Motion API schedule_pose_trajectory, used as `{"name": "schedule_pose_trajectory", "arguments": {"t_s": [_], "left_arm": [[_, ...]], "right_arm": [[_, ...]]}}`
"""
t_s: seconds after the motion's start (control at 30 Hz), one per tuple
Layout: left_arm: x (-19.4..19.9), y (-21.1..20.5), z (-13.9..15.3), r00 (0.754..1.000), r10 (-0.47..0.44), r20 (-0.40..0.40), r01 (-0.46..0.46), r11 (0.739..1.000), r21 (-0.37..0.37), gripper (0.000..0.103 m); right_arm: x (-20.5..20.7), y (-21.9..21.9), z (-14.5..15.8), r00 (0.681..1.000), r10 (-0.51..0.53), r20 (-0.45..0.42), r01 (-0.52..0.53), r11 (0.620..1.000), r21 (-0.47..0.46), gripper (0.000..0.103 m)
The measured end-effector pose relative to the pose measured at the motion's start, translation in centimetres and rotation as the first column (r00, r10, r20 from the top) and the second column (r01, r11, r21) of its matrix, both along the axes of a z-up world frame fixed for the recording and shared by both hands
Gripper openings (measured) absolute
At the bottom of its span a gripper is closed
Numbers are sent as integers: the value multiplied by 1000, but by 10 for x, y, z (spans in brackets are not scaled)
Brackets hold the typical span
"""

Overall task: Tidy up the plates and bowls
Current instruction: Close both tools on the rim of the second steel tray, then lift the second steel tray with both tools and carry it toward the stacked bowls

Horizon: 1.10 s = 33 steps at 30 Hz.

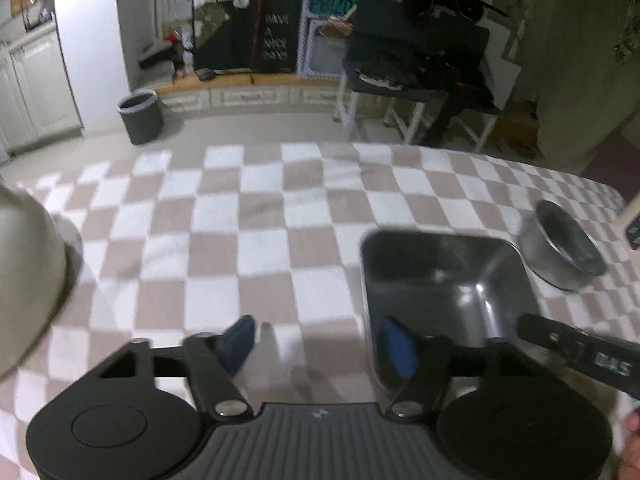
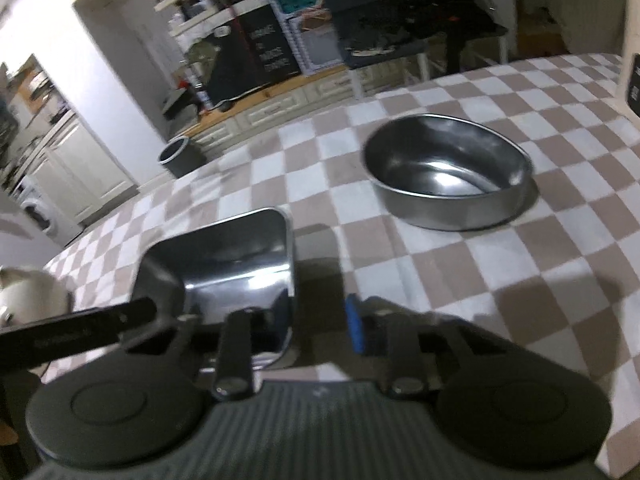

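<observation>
Right hand-held gripper (image 2: 298, 330) pinching near wall of square steel tray (image 2: 224, 264); left hand-held gripper (image 1: 316, 346) spread, straddling tray's left wall.

Chalkboard (image 1: 276, 38): "HAVE A NICE DAY"

A lived-in home, an open room that runs into a kitchen. The near table (image 1: 256, 216) is covered with a beige-and-white checked cloth. On the far left stand pale panelled cupboards (image 1: 36, 80) beside a white wall, and the right wrist view shows a white washing machine (image 2: 38, 210) low at the left edge. Along the far wall runs a low cream unit with drawers and a wooden top (image 1: 248, 94), crowded with clutter and a black chalkboard sign (image 1: 276, 38) with handwritten lettering. A dark waste bin (image 1: 141, 117) stands on the pale floor, and a dark-topped side table (image 1: 416, 60) on white legs is piled with dark things
</observation>
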State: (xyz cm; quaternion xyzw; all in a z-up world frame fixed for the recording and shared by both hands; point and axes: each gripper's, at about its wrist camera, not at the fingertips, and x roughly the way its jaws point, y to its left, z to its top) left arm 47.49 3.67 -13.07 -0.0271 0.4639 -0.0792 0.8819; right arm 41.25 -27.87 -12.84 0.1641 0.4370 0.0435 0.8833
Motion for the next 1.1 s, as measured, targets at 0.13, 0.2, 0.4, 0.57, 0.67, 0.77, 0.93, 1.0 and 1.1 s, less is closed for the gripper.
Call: {"name": "schedule_pose_trajectory", "arguments": {"t_s": [0.13,0.2,0.4,0.57,0.67,0.77,0.93,1.0,1.1], "left_arm": [[-14,0,-1,1000,-12,-3,12,998,-54,31],[-16,-1,0,1000,-3,6,3,997,-78,17],[-16,-12,2,1000,-27,17,28,997,-77,6],[-25,-15,9,999,-33,32,36,996,-85,5],[-35,-19,16,999,-22,47,25,996,-80,5],[-45,-20,26,998,-17,64,22,997,-75,5],[-66,-24,49,995,-10,95,19,995,-94,5],[-77,-28,58,994,-17,111,28,995,-97,5],[-93,-34,71,991,-19,133,33,994,-105,5]], "right_arm": [[-1,9,2,999,47,0,-47,998,-31,8],[-2,10,3,998,64,0,-64,997,-36,8],[-7,11,7,997,79,-13,-80,995,-62,8],[-8,5,7,996,91,-20,-93,993,-70,6],[-11,1,12,996,88,-17,-89,994,-60,6],[-19,-1,21,994,105,8,-104,992,-69,6],[-39,-11,43,991,127,51,-125,991,-50,6],[-48,-17,52,991,122,61,-120,992,-39,6],[-62,-26,64,989,122,80,-120,992,-31,6]]}}
